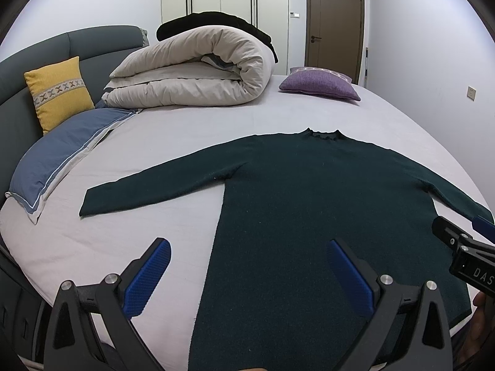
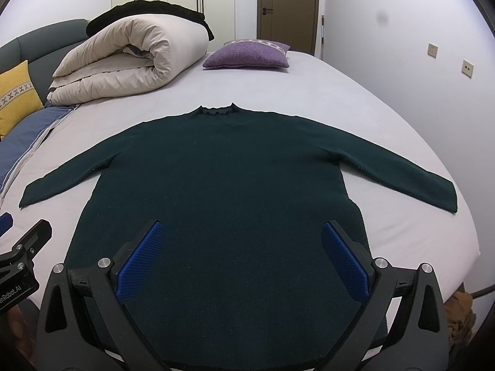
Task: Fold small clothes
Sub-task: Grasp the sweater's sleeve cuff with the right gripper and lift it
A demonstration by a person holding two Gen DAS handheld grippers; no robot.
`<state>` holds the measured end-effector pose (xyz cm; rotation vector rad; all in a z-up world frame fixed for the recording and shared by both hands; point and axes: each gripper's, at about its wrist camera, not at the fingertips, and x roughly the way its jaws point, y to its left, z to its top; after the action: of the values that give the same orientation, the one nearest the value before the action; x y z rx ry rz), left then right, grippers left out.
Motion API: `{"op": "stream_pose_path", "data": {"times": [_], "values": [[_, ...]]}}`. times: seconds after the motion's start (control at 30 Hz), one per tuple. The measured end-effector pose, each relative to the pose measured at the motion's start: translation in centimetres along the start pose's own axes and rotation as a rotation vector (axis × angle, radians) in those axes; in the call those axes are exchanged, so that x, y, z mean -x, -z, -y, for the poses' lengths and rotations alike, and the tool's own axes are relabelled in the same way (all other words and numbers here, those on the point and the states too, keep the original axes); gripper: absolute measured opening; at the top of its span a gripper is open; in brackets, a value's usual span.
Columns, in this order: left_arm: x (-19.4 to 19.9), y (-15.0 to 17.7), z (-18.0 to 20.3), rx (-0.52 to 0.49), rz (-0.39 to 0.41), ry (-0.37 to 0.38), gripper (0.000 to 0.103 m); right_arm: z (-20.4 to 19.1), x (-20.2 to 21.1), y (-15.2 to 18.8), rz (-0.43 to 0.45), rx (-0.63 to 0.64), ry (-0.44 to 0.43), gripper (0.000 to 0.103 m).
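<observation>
On the bed (image 2: 355, 99), covered by a pale grey sheet, a dark green sweater (image 2: 222, 191) lies flat, front or back side up (cannot tell which). Collar points away from the cameras toward the far side of the bed; hem is nearest the grippers. Both sleeves are spread out to the sides, angled slightly down toward the hem, and lie flat on the sheet.

Left gripper (image 1: 249, 273): jaws spread wide, nothing between them. It hovers over the sweater's left hem region; one blue pad is over bare sheet, the other over the knit. Contact with the fabric cannot be judged from either view.

Right gripper (image 2: 241, 258): jaws also spread wide, empty. Both blue pads sit over the lower body of the sweater, near the hem. In the left wrist view its black body shows at the right edge, beside the end of the right sleeve.

Other items on the bed, well apart from the sweater: a rolled beige duvet (image 1: 198, 68) with a black garment (image 1: 216, 20) on top, a purple cushion (image 2: 247, 55) beside the roll, a yellow cushion (image 1: 58, 91) against the grey-blue headboard (image 1: 92, 41), and a blue pillow (image 1: 65, 151) lying flat near the sweater's left sleeve.
</observation>
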<state>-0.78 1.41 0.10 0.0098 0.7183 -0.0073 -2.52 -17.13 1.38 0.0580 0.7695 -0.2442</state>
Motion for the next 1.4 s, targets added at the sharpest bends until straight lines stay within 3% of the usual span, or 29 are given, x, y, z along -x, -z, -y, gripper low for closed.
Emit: {"op": "stream_pose_path", "data": {"times": [0.2, 0.33, 0.43, 0.6, 0.73, 0.83, 1.0, 1.1, 1.27, 1.33, 1.4], "values": [[-0.5, 0.2, 0.5, -0.014, -0.012, -0.017, 0.103, 0.8, -0.7, 0.0, -0.017, -0.025, -0.02, 0.103], [-1.2, 0.5, 1.5, -0.045, -0.03, 0.002, 0.103, 4.1, -1.8, 0.0, -0.031, -0.11, -0.049, 0.103], [-1.9, 0.8, 2.6, -0.09, -0.032, -0.007, 0.103, 9.3, -3.1, 0.3, -0.042, -0.233, -0.096, 0.103], [-3.8, 0.8, 4.8, -0.167, -0.053, -0.027, 0.103, 22.8, -5.4, 2.0, -0.012, -0.574, -0.131, 0.1], [-5.5, 0.4, 6.3, -0.189, -0.09, 0.006, 0.103, 33.5, -7.3, 4.8, 0.0, -0.848, -0.091, 0.097], [-7.3, -0.1, 6.8, -0.127, -0.139, 0.08, 0.103, 38.5, -8.0, 6.2, 0.027, -0.923, -0.067, 0.097], [-9.2, -0.4, 7.4, -0.03, -0.188, 0.168, 0.103, 44.5, -11.1, 7.9, 0.042, -1.061, -0.122, 0.094], [-9.5, -0.6, 8.0, -0.027, -0.152, 0.152, 0.103, 46.7, -12.6, 7.2, 0.082, -1.098, -0.157, 0.093], [-10.2, -1.0, 7.5, -0.003, -0.17, 0.127, 0.103, 50.0, -16.2, 5.2, 0.1, -1.164, -0.189, 0.073], [-10.8, -1.4, 7.3, -0.015, -0.21, 0.107, 0.103, 51.0, -17.5, 4.4, 0.096, -1.177, -0.185, 0.05], [-11.0, -1.5, 6.8, 0.0, -0.215, 0.132, 0.103, 51.7, -18.5, 3.4, 0.074, -1.181, -0.172, 0.033]]}}
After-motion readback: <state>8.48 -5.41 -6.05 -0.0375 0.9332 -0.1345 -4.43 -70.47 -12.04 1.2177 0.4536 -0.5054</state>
